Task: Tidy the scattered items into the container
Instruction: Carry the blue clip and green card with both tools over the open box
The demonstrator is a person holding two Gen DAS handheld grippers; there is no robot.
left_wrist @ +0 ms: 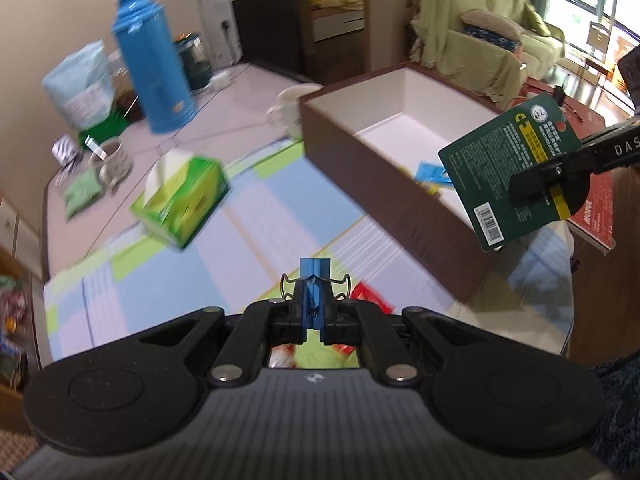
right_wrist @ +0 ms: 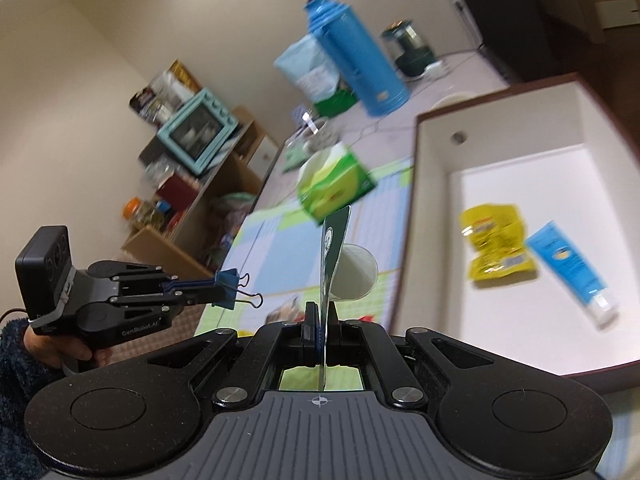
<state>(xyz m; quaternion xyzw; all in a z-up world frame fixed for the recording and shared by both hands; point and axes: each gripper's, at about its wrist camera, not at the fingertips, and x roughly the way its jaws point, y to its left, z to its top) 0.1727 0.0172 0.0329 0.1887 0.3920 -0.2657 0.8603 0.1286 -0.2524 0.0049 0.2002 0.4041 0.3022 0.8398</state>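
My left gripper (left_wrist: 314, 305) is shut on a blue binder clip (left_wrist: 315, 274), held above the pastel checked mat (left_wrist: 180, 280). In the right wrist view that left gripper (right_wrist: 210, 289) and its binder clip (right_wrist: 226, 289) hang at the left, held by a hand. My right gripper (right_wrist: 322, 322) is shut on a dark green card package (right_wrist: 335, 240), seen edge-on with a white round blister. The same package (left_wrist: 508, 172) hangs over the near rim of the brown box (left_wrist: 380, 184). Inside the white-lined box (right_wrist: 432, 152) lie a yellow packet (right_wrist: 496, 246) and a blue tube (right_wrist: 568, 268).
A green tissue box (left_wrist: 184, 196) lies on the mat left of the brown box. Behind it stand a blue thermos (left_wrist: 152, 64), a white mug (left_wrist: 292, 108), a pale blue bag (left_wrist: 80, 88) and small cups. A red packet (left_wrist: 370, 296) shows just past my left fingers.
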